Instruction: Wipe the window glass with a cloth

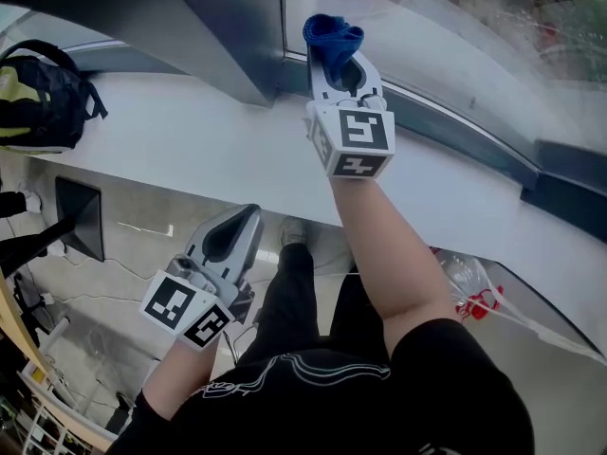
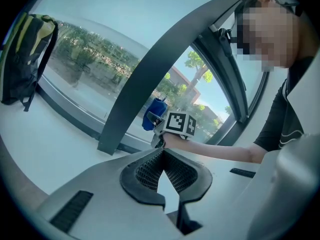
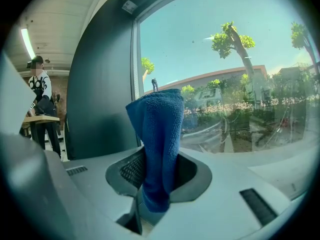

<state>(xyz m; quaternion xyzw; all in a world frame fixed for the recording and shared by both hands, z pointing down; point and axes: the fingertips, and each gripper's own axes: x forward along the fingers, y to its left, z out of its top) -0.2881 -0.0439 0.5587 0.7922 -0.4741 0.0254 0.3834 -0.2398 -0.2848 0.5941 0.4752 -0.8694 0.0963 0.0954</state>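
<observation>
Right gripper (image 1: 340,69) is clamped on a blue cloth (image 1: 332,36): its jaws pinch the lower part of the bunched fabric, and the rest stands up beyond the tips in a rumpled fold. It holds the cloth at the lower left corner of the window glass (image 1: 455,27), just beside the dark slanted post (image 1: 218,27) that borders the pane and above the far edge of the white sill (image 1: 190,131). Whether the fabric touches the glass cannot be told from any view.

The left gripper (image 1: 232,235) hangs low, off the near edge of the sill and above the floor, well apart from the pane. Its jaws are brought together at the tips with nothing between them, and its own view looks up across the sill toward the other gripper.

A black and yellow backpack (image 1: 38,93) sits at the left end of the sill. A clear plastic bottle (image 1: 469,287) with a red label lies below the sill's near edge on the right.
</observation>
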